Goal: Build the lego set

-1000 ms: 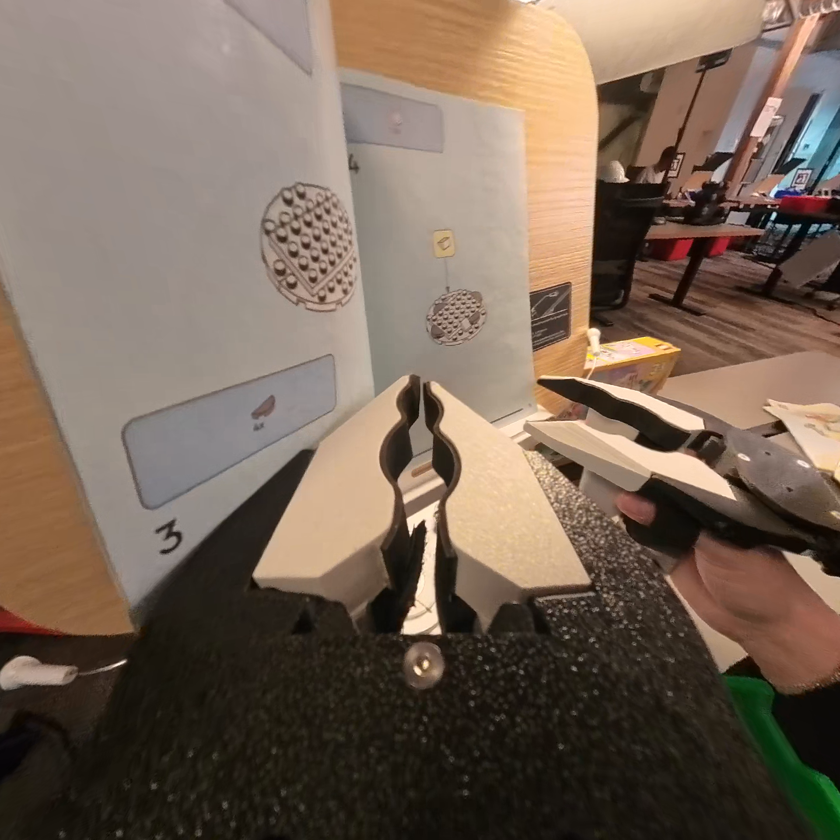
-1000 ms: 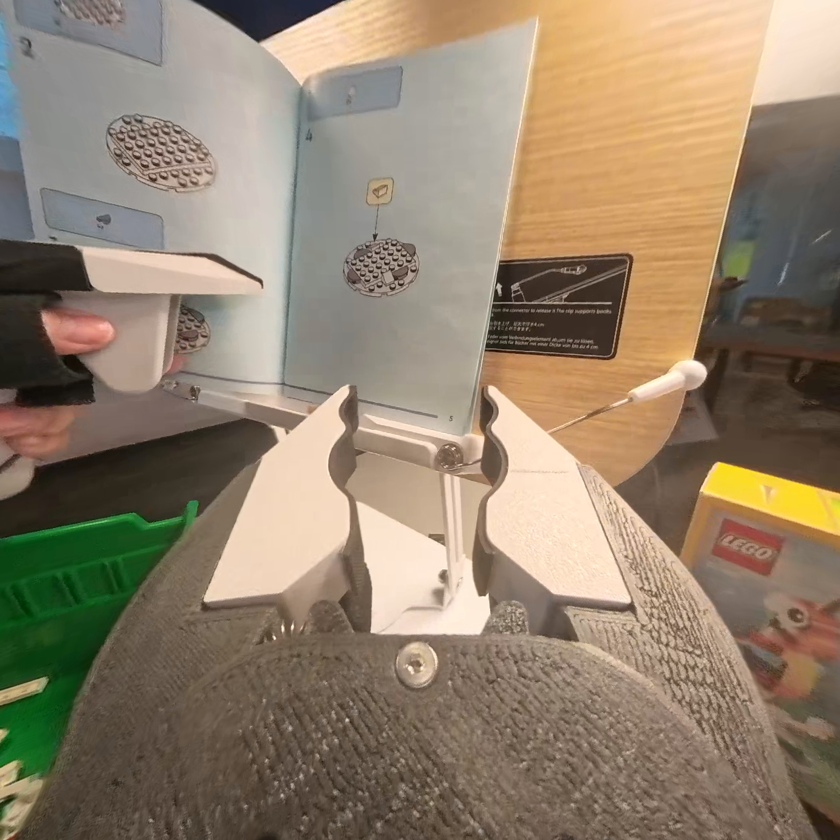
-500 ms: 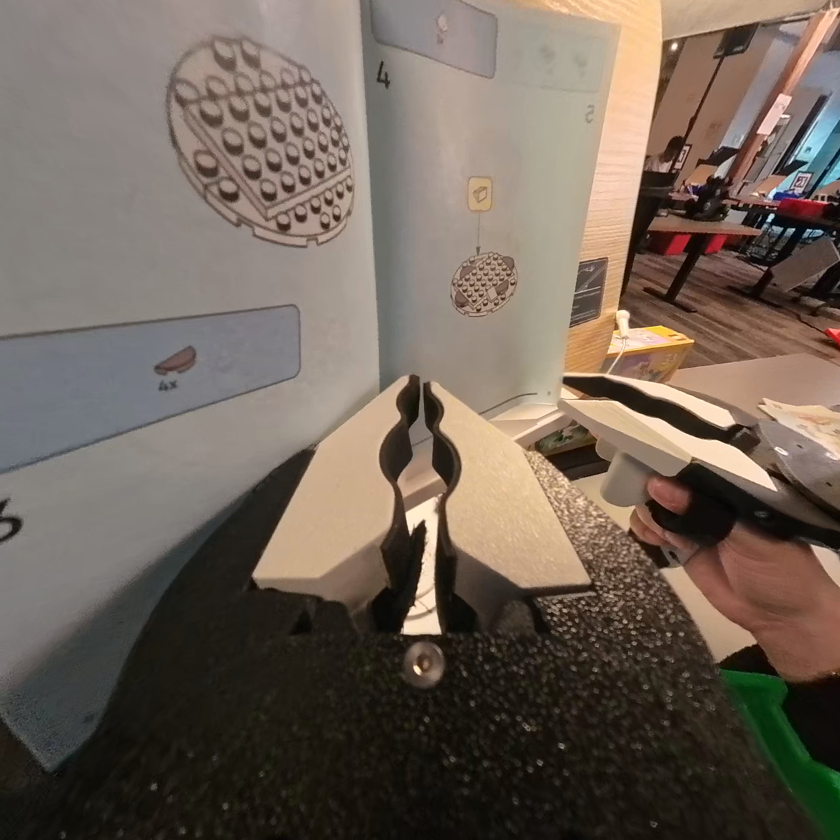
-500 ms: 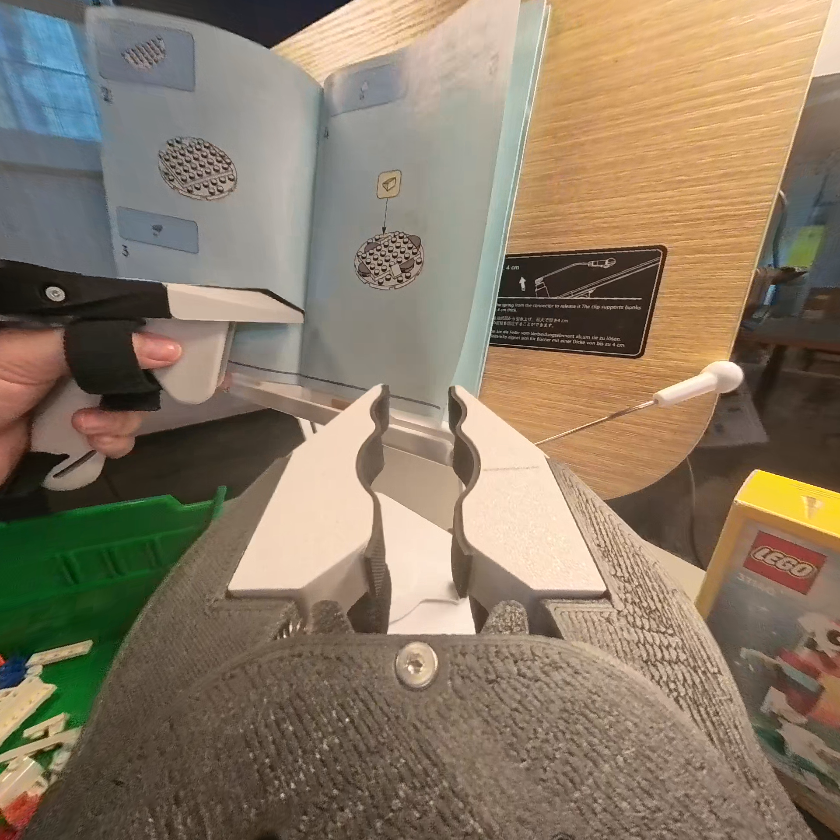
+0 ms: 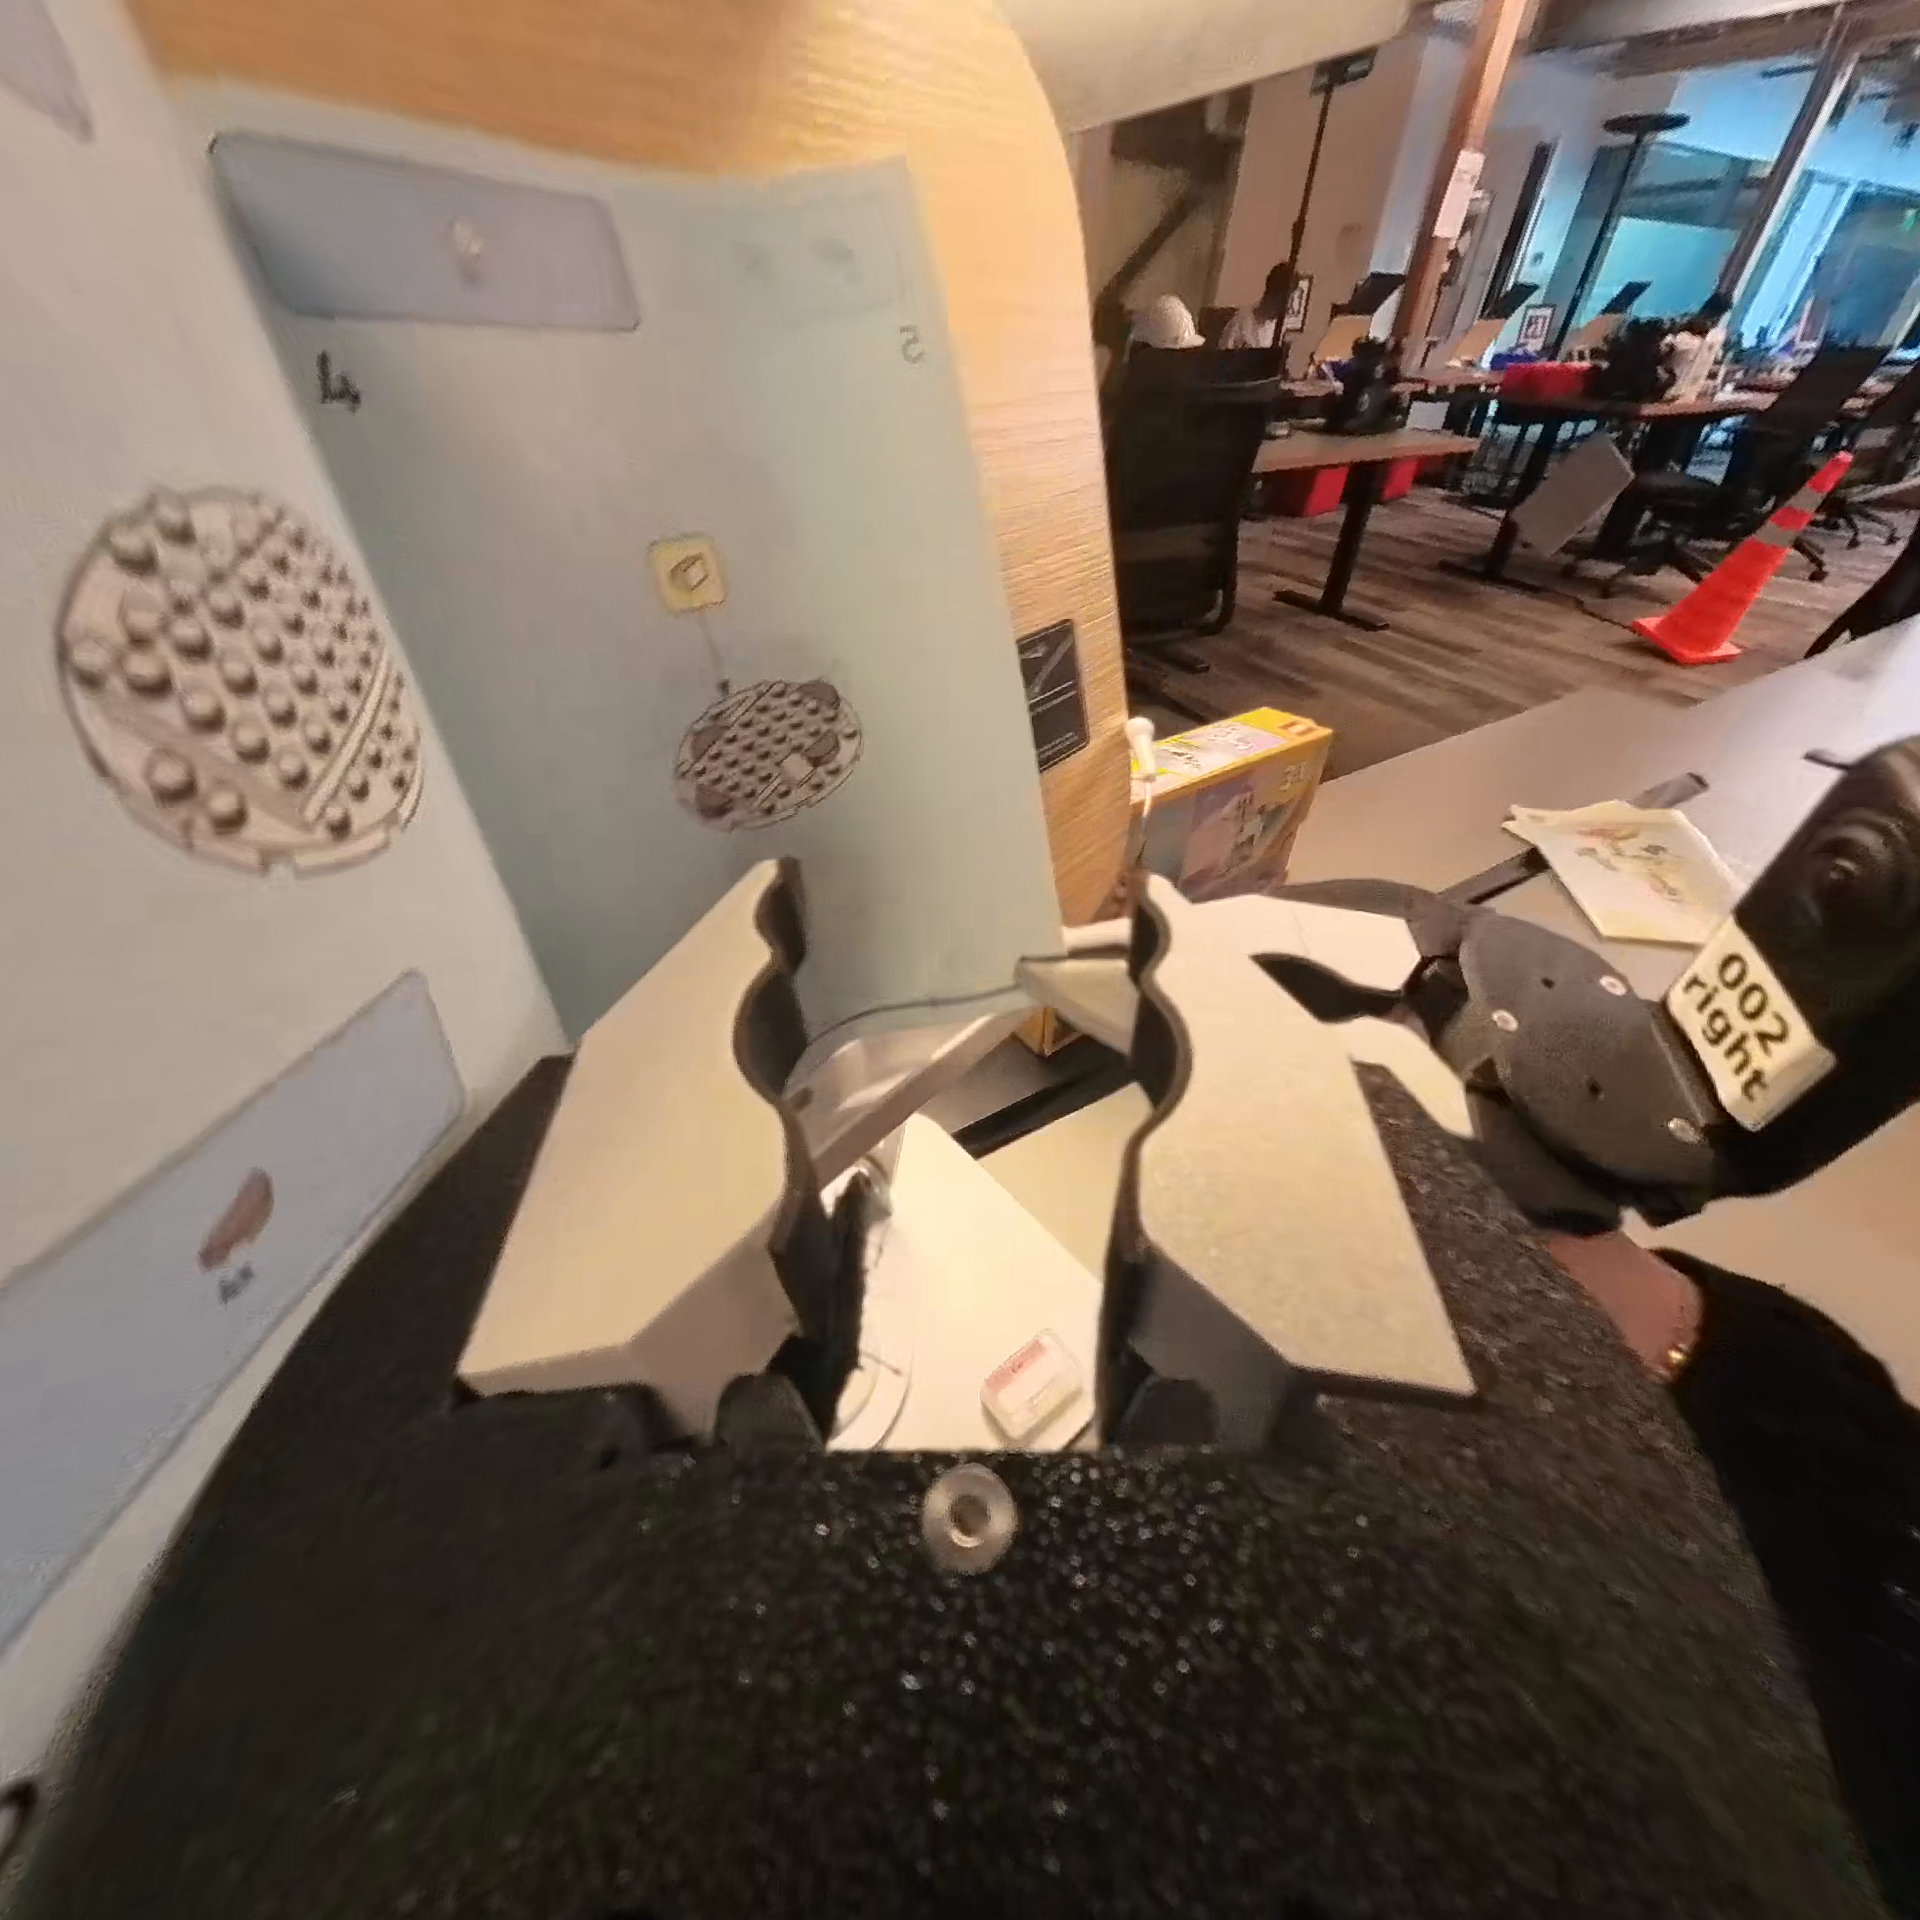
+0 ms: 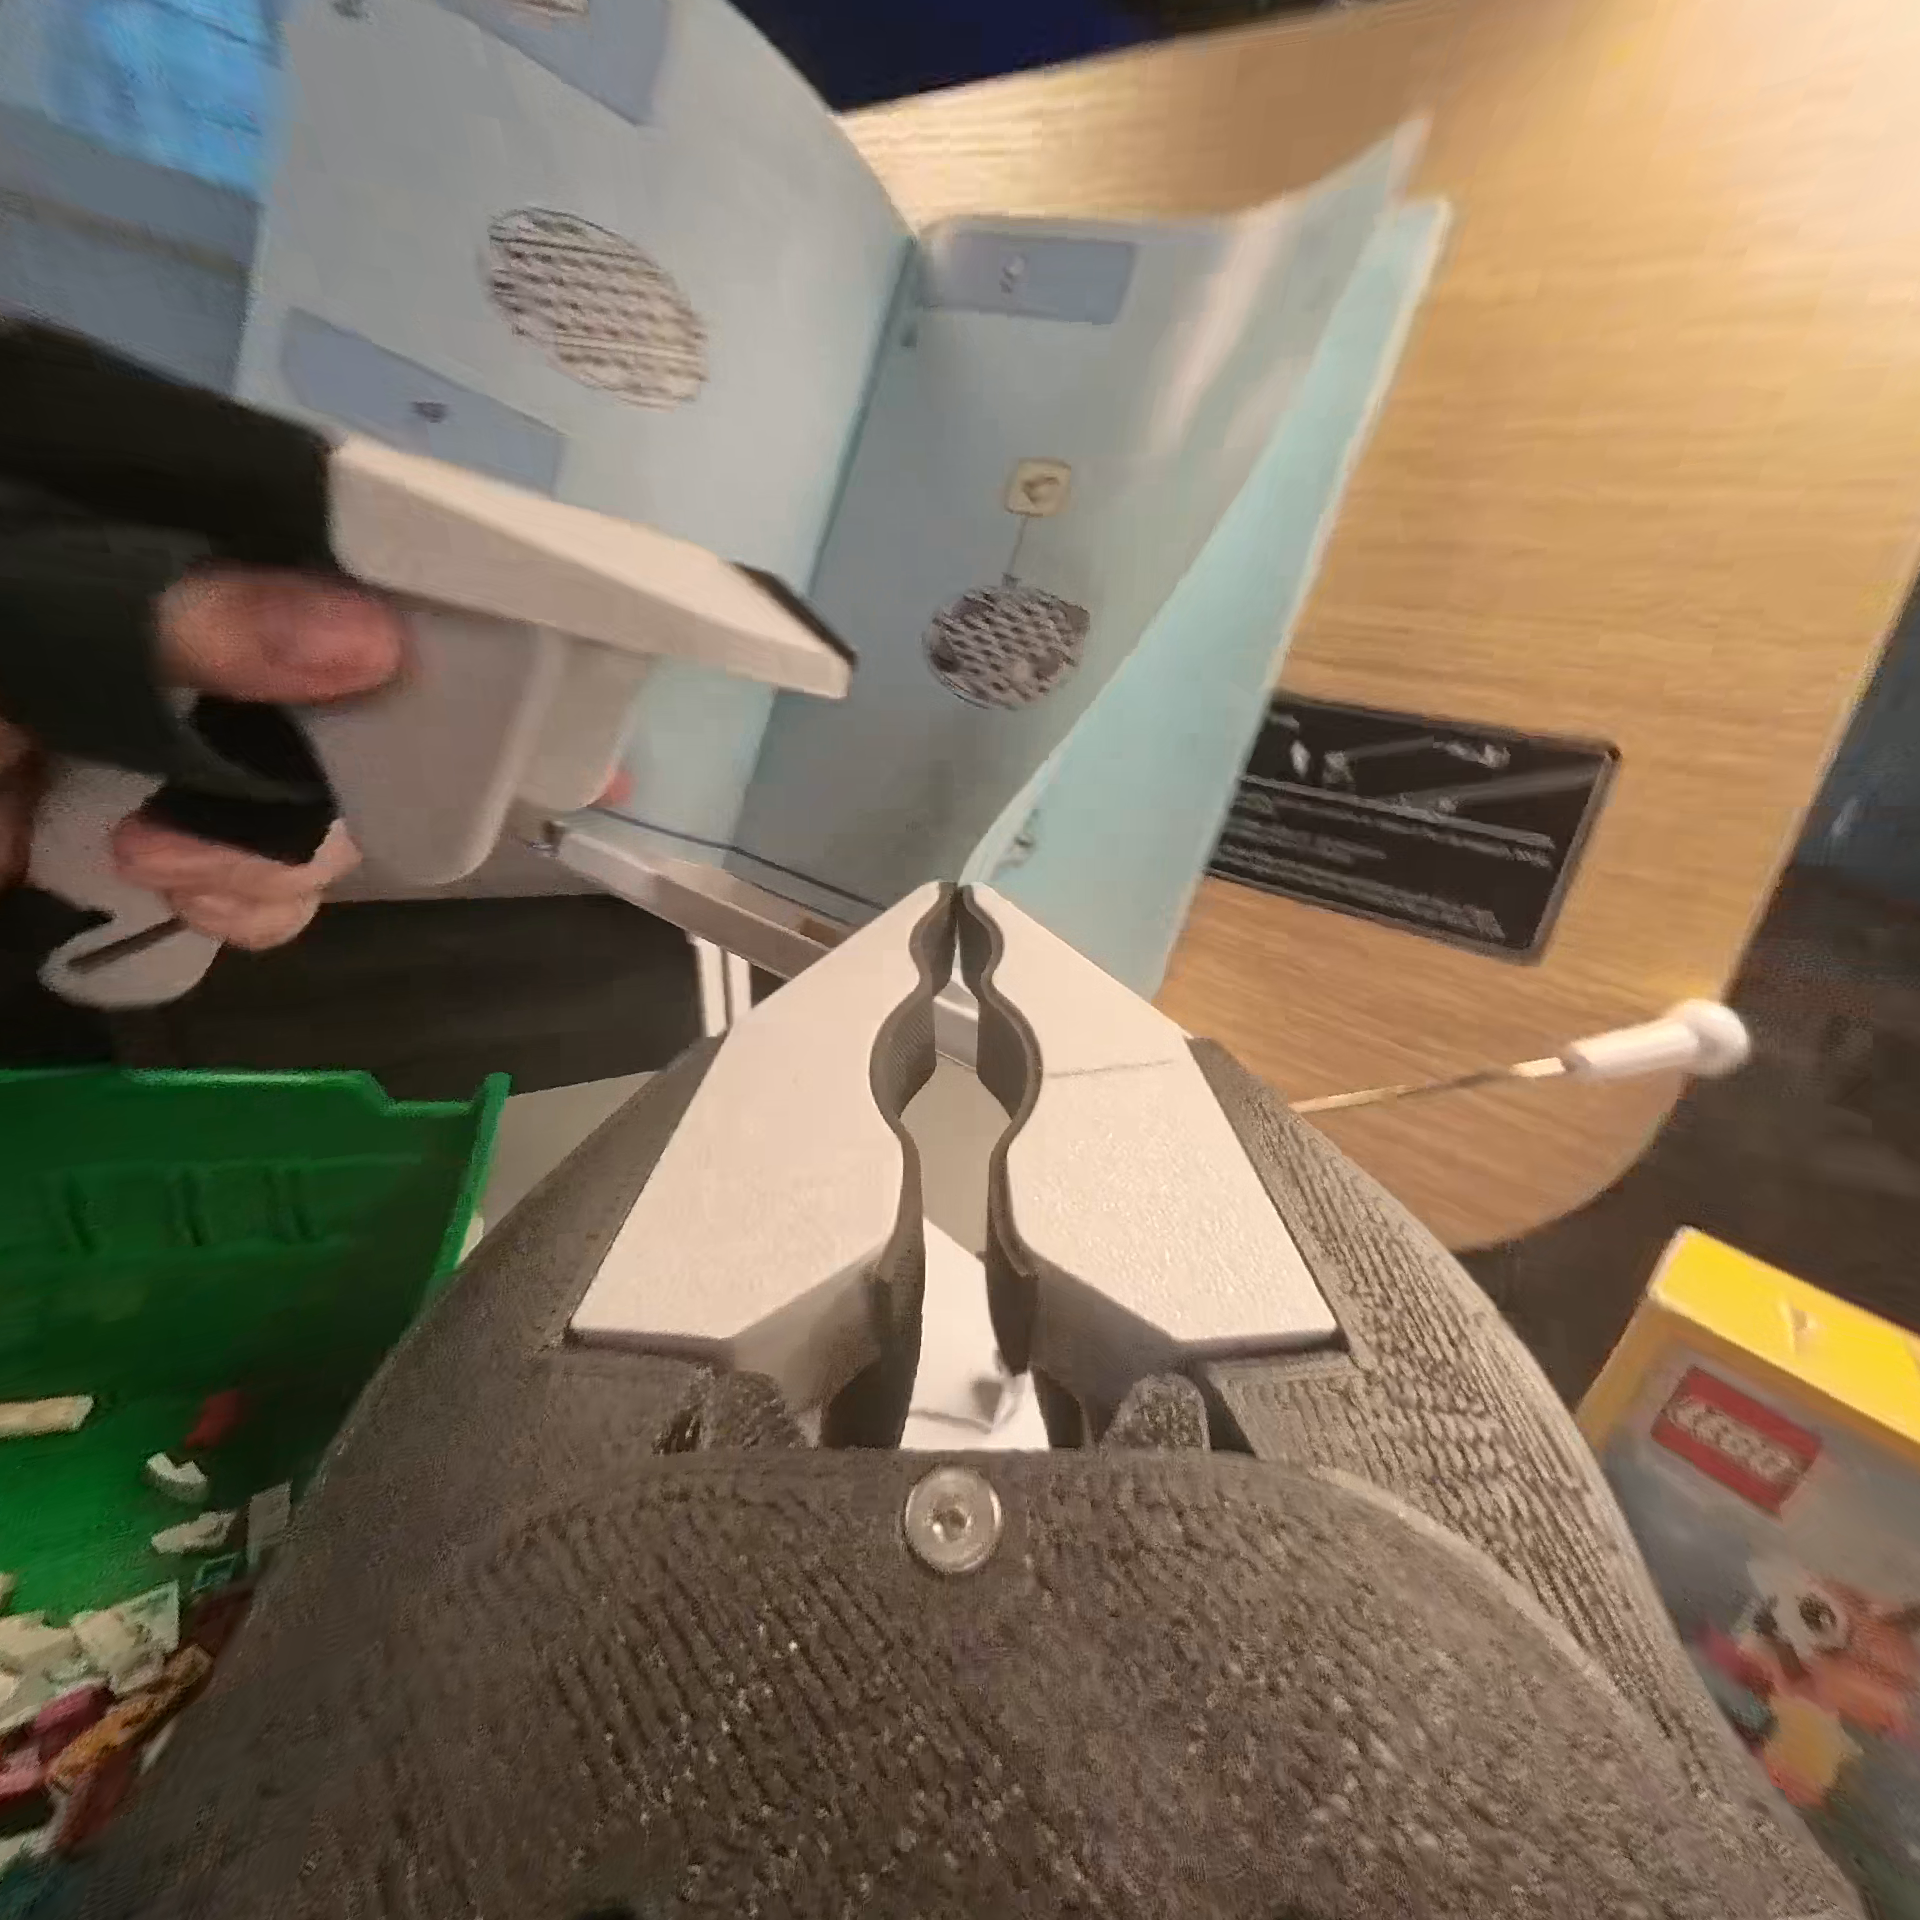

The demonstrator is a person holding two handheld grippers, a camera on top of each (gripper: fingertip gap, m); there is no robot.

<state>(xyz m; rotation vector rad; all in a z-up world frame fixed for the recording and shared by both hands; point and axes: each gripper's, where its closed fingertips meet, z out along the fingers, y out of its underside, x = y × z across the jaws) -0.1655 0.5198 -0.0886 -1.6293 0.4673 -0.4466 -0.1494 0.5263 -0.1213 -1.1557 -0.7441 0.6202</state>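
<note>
Left wrist view.
- Our left hand-held gripper (image 5: 961,935): fingers spread wide, nothing between them.
- Instruction booklet (image 5: 665,582): pale blue, standing upright on a wooden book stand (image 5: 1049,436), dead ahead and just beyond the fingertips. Its right page's lower corner (image 5: 997,966) lies between the spread fingers.
- Our right hand-held gripper (image 5: 1081,971): reaches in from the right, tip at that same page corner.
- Yellow set box (image 5: 1226,810): farther right, beside the stand.
- Loose leaflet (image 5: 1621,873): on the worktop (image 5: 1455,800), far right.

Right wrist view (blurred).
- Right hand-held gripper (image 6: 954,904): fingertips pressed together on the lower edge of a booklet page (image 6: 1195,727), which bows out toward us, its long edge running up and to the right. We judge a page turn is in hand; the right gripper is the nearer and already has the sheet.
- Left hand-held gripper (image 6: 800,644): held at near left, in front of the booklet's left page.
- Green tray (image 6: 249,1174): low left, with loose bricks (image 6: 94,1652), well apart from both grippers.
- In the way: the stand's metal ledge (image 6: 707,894) and its white-tipped page clip (image 6: 1652,1039) to the right.
</note>
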